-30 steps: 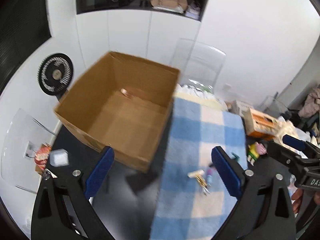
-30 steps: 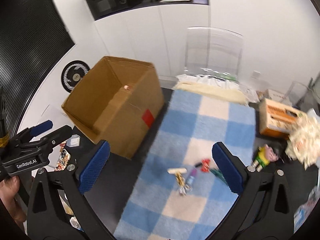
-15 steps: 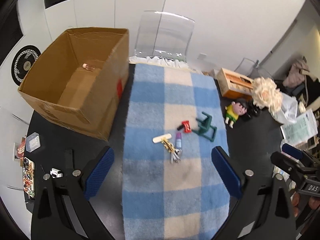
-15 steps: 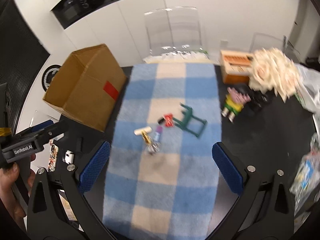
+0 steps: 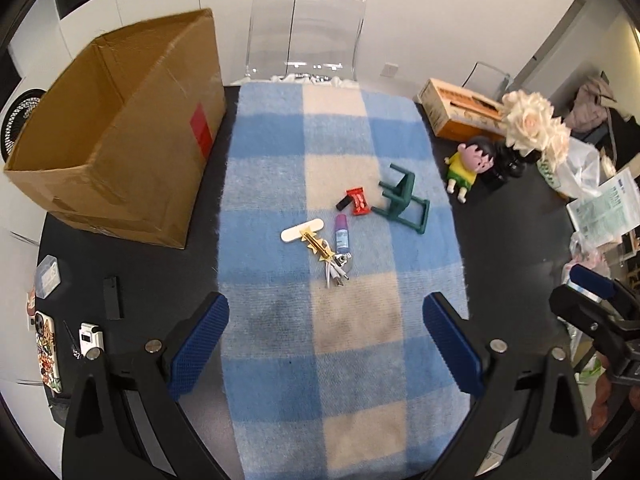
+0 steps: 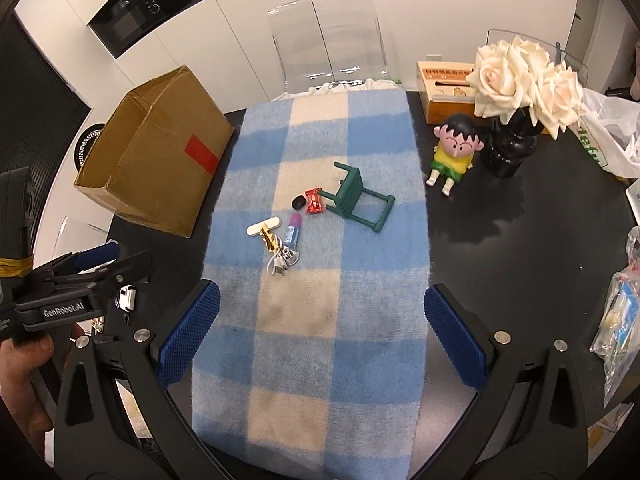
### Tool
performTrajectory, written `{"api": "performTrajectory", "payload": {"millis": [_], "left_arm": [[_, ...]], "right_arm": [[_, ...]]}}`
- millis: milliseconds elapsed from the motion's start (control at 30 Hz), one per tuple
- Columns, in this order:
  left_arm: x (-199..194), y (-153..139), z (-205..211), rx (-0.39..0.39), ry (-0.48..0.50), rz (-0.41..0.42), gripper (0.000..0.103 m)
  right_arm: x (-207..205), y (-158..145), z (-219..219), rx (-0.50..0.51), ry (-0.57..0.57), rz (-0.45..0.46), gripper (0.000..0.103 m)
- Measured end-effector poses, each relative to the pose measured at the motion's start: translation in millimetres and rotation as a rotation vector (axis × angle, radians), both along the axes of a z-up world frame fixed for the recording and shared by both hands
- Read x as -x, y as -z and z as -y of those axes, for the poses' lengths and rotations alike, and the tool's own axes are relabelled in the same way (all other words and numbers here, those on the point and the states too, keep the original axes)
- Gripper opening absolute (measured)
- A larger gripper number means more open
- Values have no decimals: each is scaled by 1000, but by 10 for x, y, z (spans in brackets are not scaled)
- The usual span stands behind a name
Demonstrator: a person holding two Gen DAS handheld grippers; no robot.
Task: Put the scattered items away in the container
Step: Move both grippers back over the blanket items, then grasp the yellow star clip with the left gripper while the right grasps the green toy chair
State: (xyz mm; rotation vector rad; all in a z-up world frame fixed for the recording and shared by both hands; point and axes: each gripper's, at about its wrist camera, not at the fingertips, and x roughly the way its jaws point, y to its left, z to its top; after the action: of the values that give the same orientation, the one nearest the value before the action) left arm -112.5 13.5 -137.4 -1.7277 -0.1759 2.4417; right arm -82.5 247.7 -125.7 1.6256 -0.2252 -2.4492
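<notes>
An open cardboard box (image 5: 120, 136) (image 6: 160, 160) stands at the left on the black table. On the blue and cream checked blanket (image 5: 340, 320) (image 6: 320, 320) lie a green toy chair (image 5: 402, 198) (image 6: 354, 196), a red wrapper (image 5: 357, 201) (image 6: 313, 201), a small black piece (image 6: 298, 201), a purple-capped tube (image 5: 341, 234) (image 6: 293, 232), a white stick (image 5: 301, 230) (image 6: 263, 226), a gold clip (image 5: 316, 245) and a white cable bundle (image 5: 338, 270) (image 6: 282, 262). My left gripper (image 5: 326, 344) and right gripper (image 6: 322, 334) are both open and empty, hovering above the blanket's near part.
A cartoon boy figure (image 5: 468, 166) (image 6: 454, 152), a black vase of cream roses (image 6: 508, 144), an orange box (image 5: 460, 114) and plastic bags (image 6: 608, 136) are at the right. A phone (image 5: 48, 352) and small gadgets (image 5: 90, 338) lie at the left edge. A clear chair (image 5: 304, 36) stands behind.
Both views have swung from the box toward the blanket and pulled back. The scattered items now lie centred ahead of both grippers. Nothing was grasped.
</notes>
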Motion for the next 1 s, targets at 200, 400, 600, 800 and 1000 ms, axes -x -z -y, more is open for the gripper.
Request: {"api": "performTrajectory", "payload": {"millis": [200, 400, 600, 800, 1000], "left_arm": [[202, 381, -24, -18, -32, 73, 97], [375, 749, -73, 13, -59, 129, 97], [516, 1113, -153, 21, -67, 179, 97], [696, 1405, -220, -5, -98, 202, 81], [844, 1655, -160, -15, -149, 246, 68]], "right_arm": [[145, 293, -45, 8, 9, 32, 103], [323, 580, -61, 16, -5, 71, 103], [555, 866, -72, 5, -22, 97, 103], [824, 1160, -116, 13, -17, 119, 103], [1048, 1420, -143, 37, -11, 155, 103]]}}
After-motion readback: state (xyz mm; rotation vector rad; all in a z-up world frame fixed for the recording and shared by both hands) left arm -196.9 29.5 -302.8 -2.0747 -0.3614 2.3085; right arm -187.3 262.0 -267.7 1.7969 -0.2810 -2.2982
